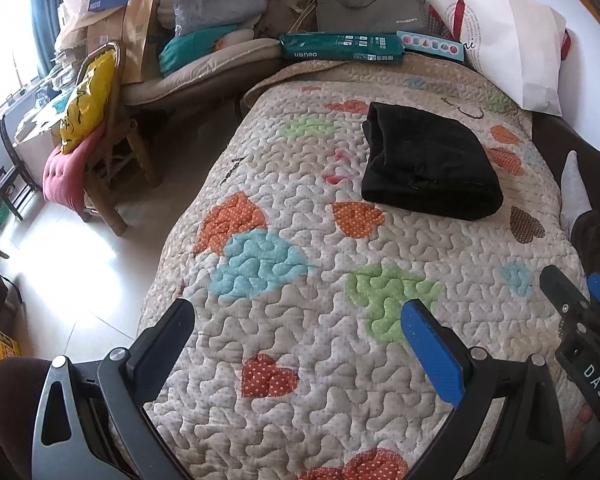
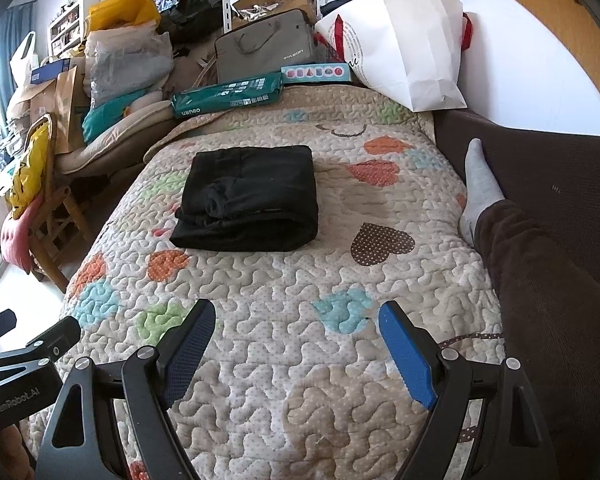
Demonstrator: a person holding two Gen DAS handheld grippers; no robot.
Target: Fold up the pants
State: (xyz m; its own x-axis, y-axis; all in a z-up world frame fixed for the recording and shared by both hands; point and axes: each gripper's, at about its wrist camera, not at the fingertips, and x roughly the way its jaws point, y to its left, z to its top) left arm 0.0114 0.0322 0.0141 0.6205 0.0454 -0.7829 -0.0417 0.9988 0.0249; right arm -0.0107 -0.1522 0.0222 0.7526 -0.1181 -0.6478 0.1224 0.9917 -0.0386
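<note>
Looking ahead of both claws, I am seeing the black fabric pants (image 2: 246, 196) lying as a compact folded rectangle on the heart-patterned quilted bedspread (image 2: 300, 360), well apart from either tool. I am holding the right claw (image 2: 296, 348) wide open and empty, and the left claw (image 1: 300, 344) likewise spread, gripping nothing. I am judging the folding finished, with nothing evidently left.

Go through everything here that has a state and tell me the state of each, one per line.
Black pants: folded, lying on the quilt.
Left tongs: open, empty.
Right tongs: open, empty.
White paper bag: tipped on its side.
Grey laptop bag: upright, closed.
</note>
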